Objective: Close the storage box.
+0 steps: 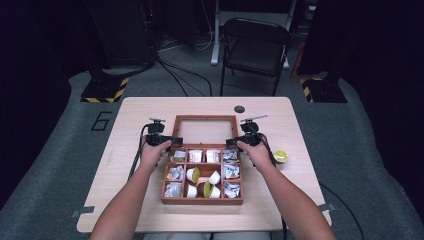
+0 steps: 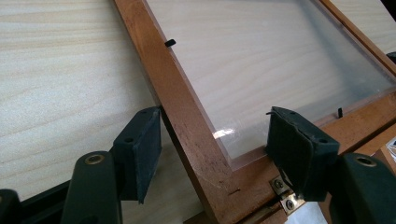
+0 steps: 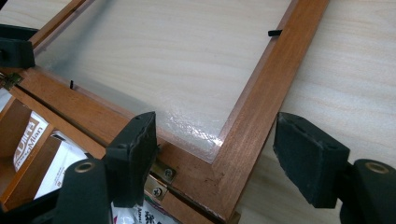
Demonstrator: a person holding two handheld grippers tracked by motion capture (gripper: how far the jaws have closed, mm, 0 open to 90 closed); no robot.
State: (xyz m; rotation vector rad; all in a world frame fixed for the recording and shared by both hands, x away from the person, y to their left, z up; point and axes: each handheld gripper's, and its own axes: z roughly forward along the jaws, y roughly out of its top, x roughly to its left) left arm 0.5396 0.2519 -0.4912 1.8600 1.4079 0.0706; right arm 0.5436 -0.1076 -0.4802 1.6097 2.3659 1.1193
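Note:
A wooden compartment box (image 1: 202, 200) sits mid-table with its glazed lid (image 1: 205, 118) lying flat behind it. My left gripper (image 1: 169, 142) is at the lid's left hinge corner. In the left gripper view its jaws (image 2: 215, 119) straddle the lid's side rail (image 2: 187, 116): one pad sits beside the outer edge, the other over the pane, with a gap left. My right gripper (image 1: 236, 142) is at the right hinge corner. There its jaws (image 3: 215, 126) stand wide on either side of the lid's corner rail (image 3: 252, 116). Neither grips the wood.
The box holds sachets (image 1: 175, 172) and small white cups (image 1: 192, 174). A yellow-green cup (image 1: 280, 156) lies on the table right of the box, and a dark disc (image 1: 239, 109) sits near the far edge. A folding chair (image 1: 255, 47) stands beyond the table.

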